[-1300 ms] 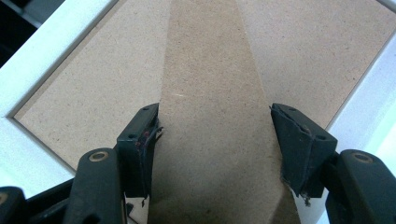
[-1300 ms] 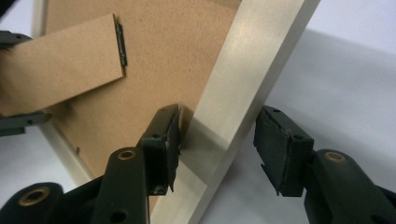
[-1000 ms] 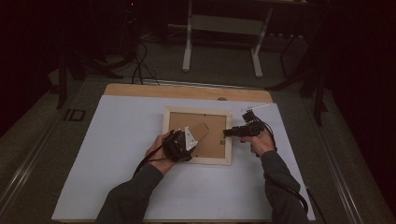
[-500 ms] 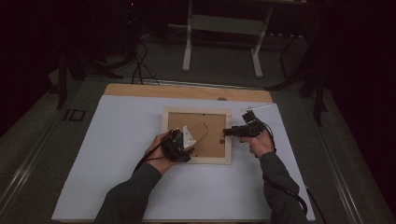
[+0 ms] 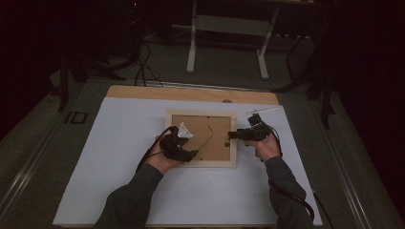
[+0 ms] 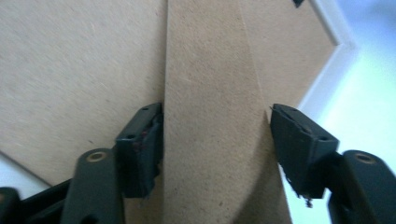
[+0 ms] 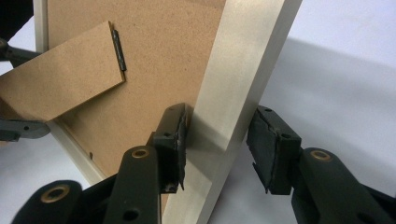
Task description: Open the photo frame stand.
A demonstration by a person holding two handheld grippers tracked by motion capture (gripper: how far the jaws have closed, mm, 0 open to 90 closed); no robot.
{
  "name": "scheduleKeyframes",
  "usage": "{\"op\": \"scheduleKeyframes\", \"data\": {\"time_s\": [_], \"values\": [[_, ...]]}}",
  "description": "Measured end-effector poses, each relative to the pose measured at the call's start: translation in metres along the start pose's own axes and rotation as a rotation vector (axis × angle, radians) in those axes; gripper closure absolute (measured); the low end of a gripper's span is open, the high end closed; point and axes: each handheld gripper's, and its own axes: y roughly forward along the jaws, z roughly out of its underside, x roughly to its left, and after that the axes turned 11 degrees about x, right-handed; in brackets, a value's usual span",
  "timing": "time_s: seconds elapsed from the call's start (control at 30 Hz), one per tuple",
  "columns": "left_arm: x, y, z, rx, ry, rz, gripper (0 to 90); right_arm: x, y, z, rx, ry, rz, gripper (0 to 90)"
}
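Since the earlier frames the hands have barely shifted; the left gripper [image 6: 217,140] has just been closing a little, its jaws straddling the stand [image 6: 210,93], the left pad at its edge, the right pad marginally clear. The right gripper [image 7: 217,140] brackets the frame [image 7: 243,84] rail, left pad touching, right pad off it (no firm clamp). The frame lies face-down at mid-mat [image 5: 119,143]. Risk: lifting the stand while the rail is unclamped would likely drag the frame or strain the hinge [image 7: 119,49].
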Motion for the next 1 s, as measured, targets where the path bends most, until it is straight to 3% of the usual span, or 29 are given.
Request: {"op": "scheduleKeyframes", "data": {"time_s": [0.17, 0.4, 0.7, 1.0], "values": [[0.001, 0.0, -0.001, 0.025, -0.006, 0.017, 43.8, 0.0, 0.0, 0.0, 0.0, 0.003, 0.001, 57.3], [-0.003, -0.001, -0.002, 0.031, 0.013, -0.023, 44.2, 0.003, -0.002, 0.001, -0.015, -0.012, 0.017, 57.4], [-0.001, 0.0, -0.005, 0.022, 0.011, -0.042, 44.4, 0.005, -0.005, 0.0, -0.045, -0.024, 0.04, 57.5], [-0.001, 0.002, -0.011, 0.029, 0.032, -0.131, 44.4, 0.01, -0.008, -0.004, -0.079, -0.045, 0.084, 58.3]]}}
